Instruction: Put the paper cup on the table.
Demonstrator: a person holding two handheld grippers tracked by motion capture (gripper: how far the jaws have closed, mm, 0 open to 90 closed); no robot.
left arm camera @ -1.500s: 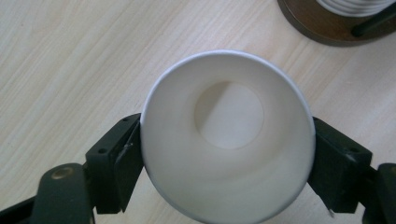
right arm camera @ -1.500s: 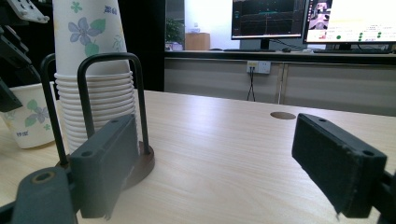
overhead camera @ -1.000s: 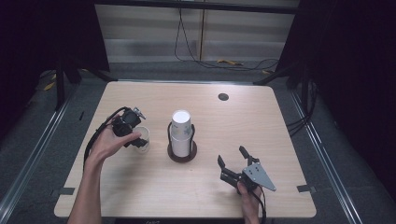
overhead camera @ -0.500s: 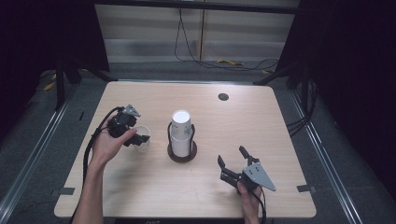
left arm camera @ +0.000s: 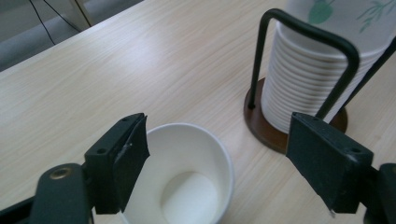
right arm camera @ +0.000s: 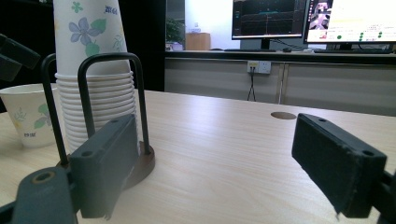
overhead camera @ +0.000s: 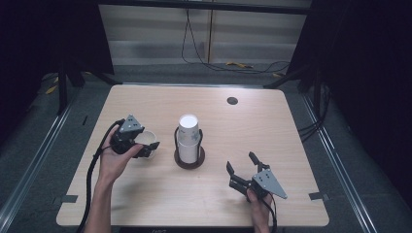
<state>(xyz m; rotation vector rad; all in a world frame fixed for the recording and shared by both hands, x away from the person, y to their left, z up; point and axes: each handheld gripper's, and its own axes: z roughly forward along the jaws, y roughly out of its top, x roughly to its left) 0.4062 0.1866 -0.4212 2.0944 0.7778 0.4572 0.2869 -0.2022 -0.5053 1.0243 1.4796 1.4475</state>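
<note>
Bare tabletop (overhead camera: 272,136) separates wide right claw (overhead camera: 241,165) from left claw (overhead camera: 148,147) just closing around cup (overhead camera: 144,138)

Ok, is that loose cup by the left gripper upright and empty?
Upright and empty: the loose cup stands mouth up on the table, its white bottom bare.

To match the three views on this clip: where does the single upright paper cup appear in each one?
High view: paper cup left of centre, at the left gripper.
Left gripper view: bottom centre, one jaw at its rim, the other clear.
Right gripper view: far left edge.
Shared landmark: the cup stack in its holder.
</note>
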